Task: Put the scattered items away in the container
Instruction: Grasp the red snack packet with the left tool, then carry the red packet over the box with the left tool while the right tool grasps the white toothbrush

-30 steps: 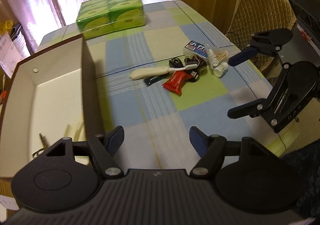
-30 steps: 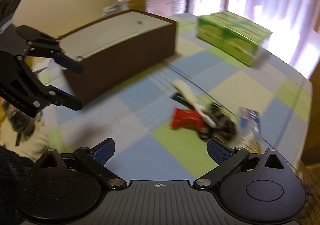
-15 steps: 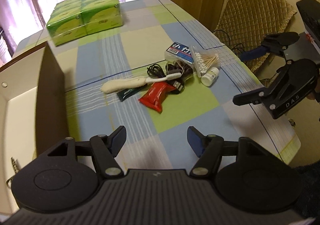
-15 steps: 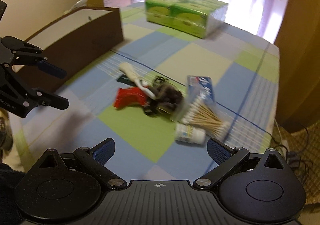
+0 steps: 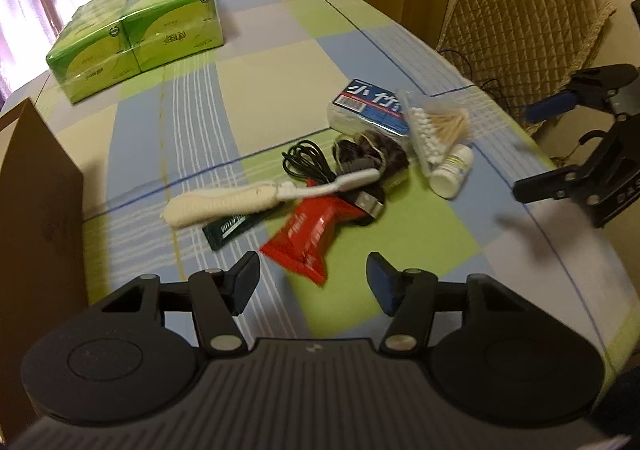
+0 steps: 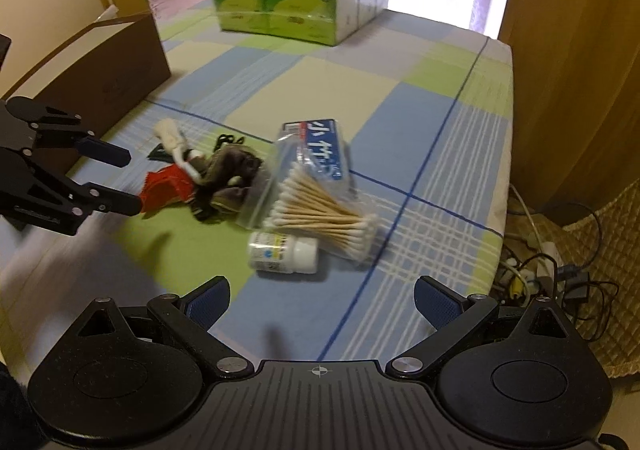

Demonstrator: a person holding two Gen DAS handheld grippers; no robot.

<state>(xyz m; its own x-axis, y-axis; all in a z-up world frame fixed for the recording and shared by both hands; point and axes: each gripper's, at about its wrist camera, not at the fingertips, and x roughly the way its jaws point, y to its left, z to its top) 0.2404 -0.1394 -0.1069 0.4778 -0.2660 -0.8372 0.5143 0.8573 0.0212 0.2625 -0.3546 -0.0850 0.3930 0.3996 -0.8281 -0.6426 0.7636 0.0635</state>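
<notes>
A heap of small items lies mid-table: a red packet [image 5: 310, 232], a white toothbrush [image 5: 260, 195], a dark green gum pack [image 5: 230, 228], a black cable [image 5: 306, 162], a blue box [image 5: 370, 106], a bag of cotton swabs [image 6: 316, 206] and a white pill bottle [image 6: 284, 252]. The brown box [image 6: 100, 78] stands at the left. My left gripper [image 5: 312, 278] is open and empty, just short of the red packet. My right gripper [image 6: 322, 298] is open and empty, just short of the pill bottle.
A green pack of tissues [image 5: 136, 34] sits at the far end of the checked tablecloth [image 5: 272, 66]. A quilted chair [image 5: 520, 10] stands past the right table edge. Cables lie on the floor [image 6: 552, 274] beside the table.
Both grippers have moved in toward the heap of items. The left wrist view has swung right, away from the box's inside. Both stay open.
</notes>
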